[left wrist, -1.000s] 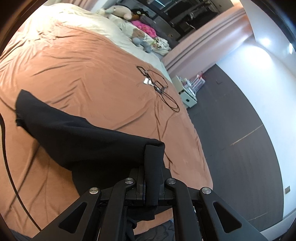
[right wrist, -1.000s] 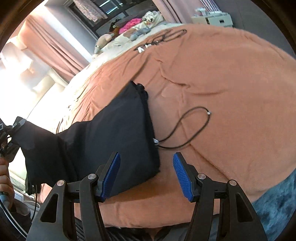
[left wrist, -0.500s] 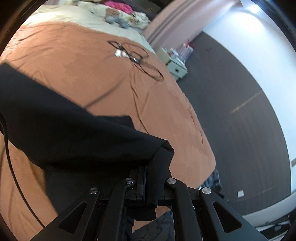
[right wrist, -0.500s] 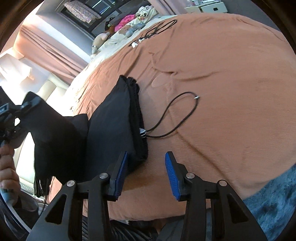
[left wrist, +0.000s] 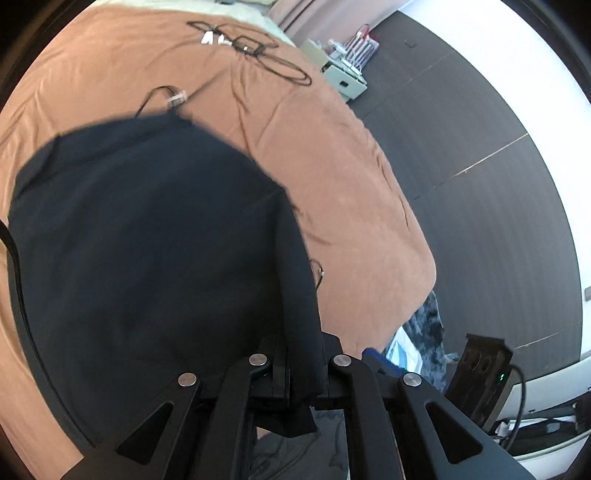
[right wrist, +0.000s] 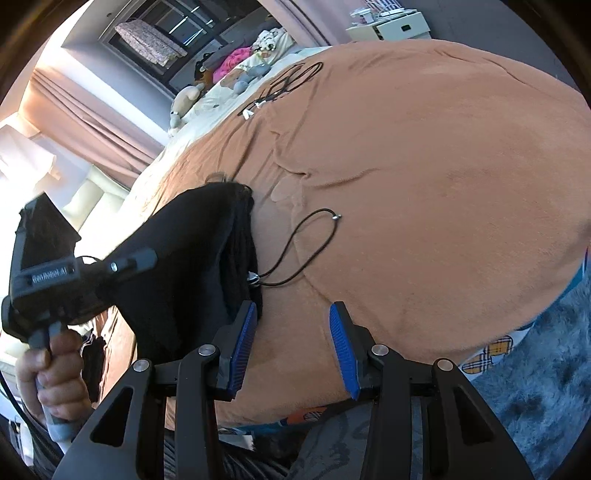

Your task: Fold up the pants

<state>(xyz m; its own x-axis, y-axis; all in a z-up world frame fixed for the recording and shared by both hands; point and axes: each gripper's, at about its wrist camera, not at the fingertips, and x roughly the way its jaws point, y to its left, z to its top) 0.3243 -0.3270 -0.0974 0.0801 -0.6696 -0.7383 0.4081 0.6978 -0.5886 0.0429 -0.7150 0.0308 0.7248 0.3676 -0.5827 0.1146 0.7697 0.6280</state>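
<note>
L gripper (left wrist: 303,373) is clenched on a fold of the black pants (left wrist: 147,240), the cloth pinched between its jaws and hanging a bit below them; from there the fabric spreads up and away over the left part of the bed's brown blanket (left wrist: 332,147), reaching back toward a thin black cord (left wrist: 159,94) w/ a metal tip. In the R wrist view the same gripper (right wrist: 144,258) shows at far left, held by a hand (right wrist: 51,376) on its grip, w/ the pants (right wrist: 192,266) draped from it down onto the blanket (right wrist: 443,184) near the bed's near edge; the pants' layered edge touches a looped drawstring (right wrist: 306,243) lying just right of it. R gripper (right wrist: 291,347) is released, blue pads (right wrist: 242,343) apart, nothing between them, its left pad just beside the pants' near corner. Farther back: a cable tangle (right wrist: 291,79) mid-bed, plush toys (right wrist: 240,77) at the far end. A white cabinet (right wrist: 391,26) stands off the bed's far right corner.
</note>
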